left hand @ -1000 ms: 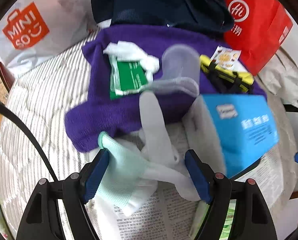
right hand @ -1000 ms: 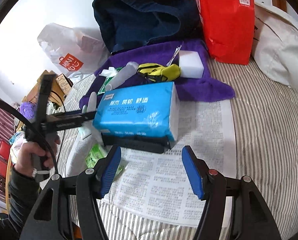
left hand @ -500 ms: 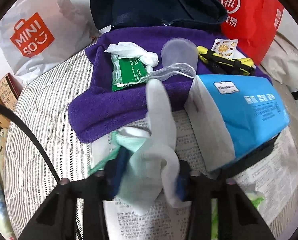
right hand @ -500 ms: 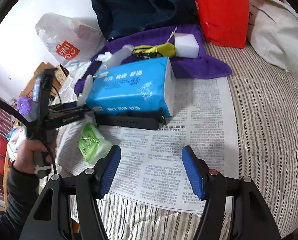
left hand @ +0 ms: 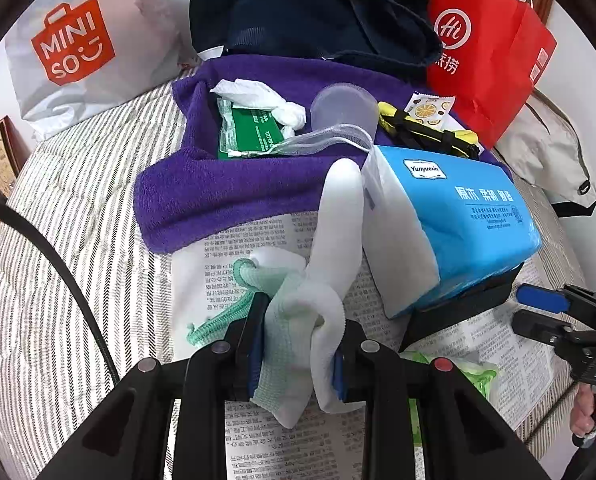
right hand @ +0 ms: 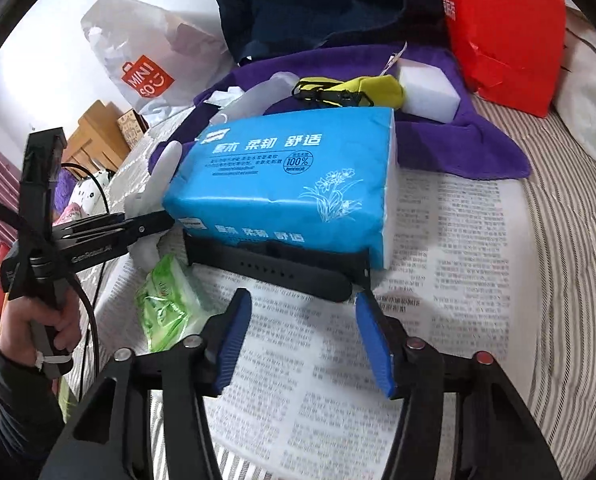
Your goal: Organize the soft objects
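- My left tongs [left hand: 296, 354] are clenching down on the bunched white and mint-green knitted glove [left hand: 298, 320]; the pads press its cuff end from both sides, jaws closing.
- The glove lies on the printed newspaper sheet [left hand: 258, 236] spread over the striped bed [left hand: 78, 208]. Its long axis runs away from the tongs, one white finger standing up beside the blue plastic-wrapped tissue pack [left hand: 469, 224].
- Left hand is the nearer one; the tool pitches steeply downward over the paper.
- My right tongs [right hand: 303, 340] grasp nothing; the jaws are narrowing over bare newspaper, just short of the black perforated rubber strap [right hand: 274, 270] under the tissue pack.
- Judgement: the coming move is a lift of the glove, clear of the pack; the loose finger may drag against it.
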Available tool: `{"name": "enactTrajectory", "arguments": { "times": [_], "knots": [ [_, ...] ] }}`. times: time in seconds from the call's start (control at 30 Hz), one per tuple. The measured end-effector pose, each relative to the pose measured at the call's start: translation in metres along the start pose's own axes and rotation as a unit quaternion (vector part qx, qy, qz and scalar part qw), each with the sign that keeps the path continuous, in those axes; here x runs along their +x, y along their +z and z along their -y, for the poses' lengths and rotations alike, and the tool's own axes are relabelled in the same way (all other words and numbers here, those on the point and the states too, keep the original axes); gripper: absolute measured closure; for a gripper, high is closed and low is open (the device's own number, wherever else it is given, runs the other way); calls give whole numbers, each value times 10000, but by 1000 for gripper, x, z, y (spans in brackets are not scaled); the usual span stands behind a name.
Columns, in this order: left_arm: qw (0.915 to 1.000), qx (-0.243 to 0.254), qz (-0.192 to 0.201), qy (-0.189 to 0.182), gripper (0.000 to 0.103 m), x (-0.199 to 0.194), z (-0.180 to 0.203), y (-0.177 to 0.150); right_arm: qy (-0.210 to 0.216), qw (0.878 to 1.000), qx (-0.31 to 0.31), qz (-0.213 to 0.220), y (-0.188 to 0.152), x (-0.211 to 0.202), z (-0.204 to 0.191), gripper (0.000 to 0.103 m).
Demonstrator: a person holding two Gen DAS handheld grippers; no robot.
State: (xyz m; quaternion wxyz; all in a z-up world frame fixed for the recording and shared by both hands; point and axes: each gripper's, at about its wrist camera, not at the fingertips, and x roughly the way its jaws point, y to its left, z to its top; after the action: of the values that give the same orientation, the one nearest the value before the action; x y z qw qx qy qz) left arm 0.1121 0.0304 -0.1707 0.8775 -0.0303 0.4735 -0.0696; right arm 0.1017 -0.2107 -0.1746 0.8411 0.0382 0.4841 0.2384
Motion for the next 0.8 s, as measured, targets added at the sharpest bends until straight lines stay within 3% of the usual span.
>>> {"name": "enactTrajectory", "arguments": {
  "times": [0.37,0.43,0.47,0.5,0.8],
  "knots": [
    [9999,12,48,-161,77,0,0,-2,-37,9999,-143,5,5,16,2,55],
    [9998,27,48,-172,77,0,0,-2,-87,9998,-187,-9,5,16,2,67],
    [9998,28,48,-180,77,0,0,-2,-33,9998,-184,-60,4,15,3,82],
    [9998,12,49,-201,77,-1,-1,-2,59,9997,-157,-148,3,16,3,87],
    [9996,-34,16,-291,77,0,-4,0,477,9964,-611,-339,-8,10,-16,87]
  ]
}}
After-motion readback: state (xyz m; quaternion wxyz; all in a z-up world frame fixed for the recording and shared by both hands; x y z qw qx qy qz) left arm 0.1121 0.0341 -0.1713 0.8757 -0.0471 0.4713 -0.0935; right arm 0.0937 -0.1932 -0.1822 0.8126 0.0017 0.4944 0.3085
